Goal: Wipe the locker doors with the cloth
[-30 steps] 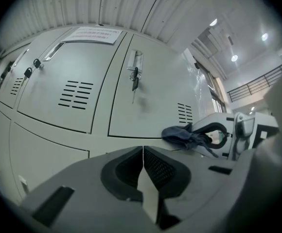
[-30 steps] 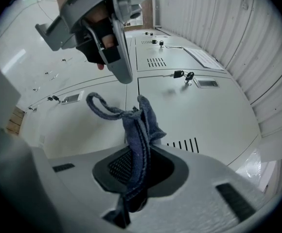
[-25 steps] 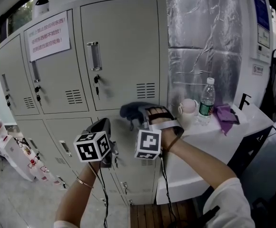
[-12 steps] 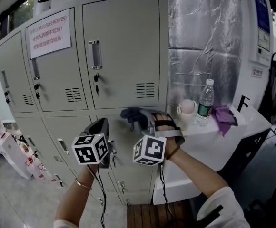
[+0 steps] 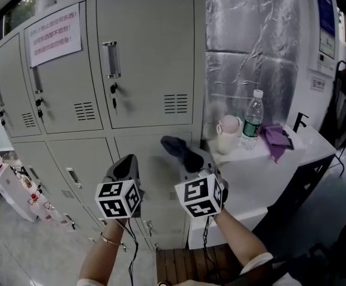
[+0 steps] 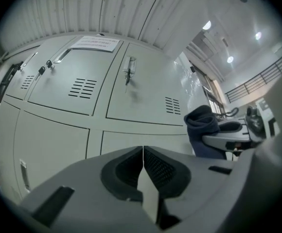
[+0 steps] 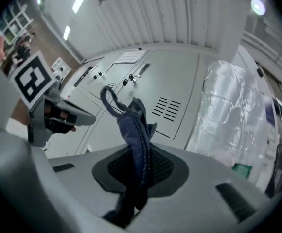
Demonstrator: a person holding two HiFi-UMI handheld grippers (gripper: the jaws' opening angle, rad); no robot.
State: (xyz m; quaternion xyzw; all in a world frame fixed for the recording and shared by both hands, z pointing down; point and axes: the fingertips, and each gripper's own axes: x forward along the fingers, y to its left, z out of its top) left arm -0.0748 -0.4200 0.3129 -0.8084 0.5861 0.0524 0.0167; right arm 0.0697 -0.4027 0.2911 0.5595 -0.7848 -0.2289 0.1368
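The jaws of the right gripper (image 7: 140,171) are pinching the dark blue cloth (image 7: 133,125). The cloth is squeezed between the two black pads. Most of it sticks out past the tips, long and thin, and points the same way the jaws point. A little loop curls over at its far end.

The jaws of the left gripper (image 6: 143,171) are pressed together with nothing between them. This gripper is off to the left of the right jaws, at about the same height. It holds no cloth, so the right one looks like the one to do the wiping.

Straight ahead of the right jaws are the grey locker doors (image 5: 146,58). The far end of the cloth is in front of the top of a lower door (image 5: 152,186). It looks very close to the door, but the views do not show if it is touching. To wipe, the cloth likely has to be pushed forward until it lies flat on the metal.

Up above the jaws is an upper door (image 7: 165,89) with a handle, a key and air slots. Farther up and to the left, a paper sign (image 5: 55,39) is stuck on another door.

Off to the right of the jaws is a white table (image 5: 268,174). On it are a cup (image 5: 226,134), a bottle (image 5: 252,121) and a purple rag (image 5: 275,140).
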